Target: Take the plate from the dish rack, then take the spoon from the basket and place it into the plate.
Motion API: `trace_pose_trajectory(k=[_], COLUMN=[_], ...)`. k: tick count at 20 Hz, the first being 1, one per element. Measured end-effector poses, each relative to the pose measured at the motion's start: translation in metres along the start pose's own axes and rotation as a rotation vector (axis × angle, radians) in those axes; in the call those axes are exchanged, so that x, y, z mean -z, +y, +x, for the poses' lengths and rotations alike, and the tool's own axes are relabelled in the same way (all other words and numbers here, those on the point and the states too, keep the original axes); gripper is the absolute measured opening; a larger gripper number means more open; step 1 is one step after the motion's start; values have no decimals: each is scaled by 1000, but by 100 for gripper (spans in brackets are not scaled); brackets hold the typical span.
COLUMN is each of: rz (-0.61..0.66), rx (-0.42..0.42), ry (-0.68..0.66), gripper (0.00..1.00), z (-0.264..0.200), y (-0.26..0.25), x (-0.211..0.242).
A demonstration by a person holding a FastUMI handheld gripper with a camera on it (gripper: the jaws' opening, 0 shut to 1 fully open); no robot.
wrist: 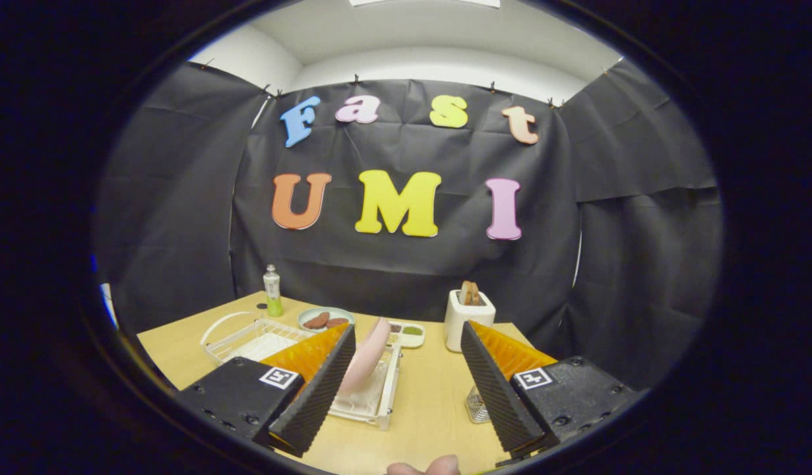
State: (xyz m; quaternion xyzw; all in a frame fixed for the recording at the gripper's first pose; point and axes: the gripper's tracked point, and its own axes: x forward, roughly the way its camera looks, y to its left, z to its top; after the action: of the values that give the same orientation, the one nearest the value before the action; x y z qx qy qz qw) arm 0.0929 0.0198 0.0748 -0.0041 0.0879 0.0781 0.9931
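Pink plate (pixel 366 355) standing on edge, tilted, in the white rack (pixel 373 402) on the bench, partly hidden behind one of the open jaws. Clear mesh basket (pixel 476 406) stands beside the rack, low behind the other; its contents cannot be made out.

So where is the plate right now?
The plate stands on edge in the dish rack on the table, just ahead of the open hand-held gripper, beside its left finger.

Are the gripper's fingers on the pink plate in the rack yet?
Cannot tell. In the gripper view the open gripper has its left finger overlapping the pink plate standing in the dish rack; no gap or contact shows plainly.
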Motion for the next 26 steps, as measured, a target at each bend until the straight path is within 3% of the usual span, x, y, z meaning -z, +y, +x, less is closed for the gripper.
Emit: trace_pose_trajectory(k=[5, 11, 18, 24, 26], rz=[-79, -7, 96, 194, 229], rx=[-62, -96, -31, 12, 40], ry=[234, 448, 621, 729, 736], gripper=[100, 100, 100, 66, 45], z=[53, 118, 165, 163, 159], y=[15, 43, 53, 64, 63], x=[10, 26, 61, 78, 74])
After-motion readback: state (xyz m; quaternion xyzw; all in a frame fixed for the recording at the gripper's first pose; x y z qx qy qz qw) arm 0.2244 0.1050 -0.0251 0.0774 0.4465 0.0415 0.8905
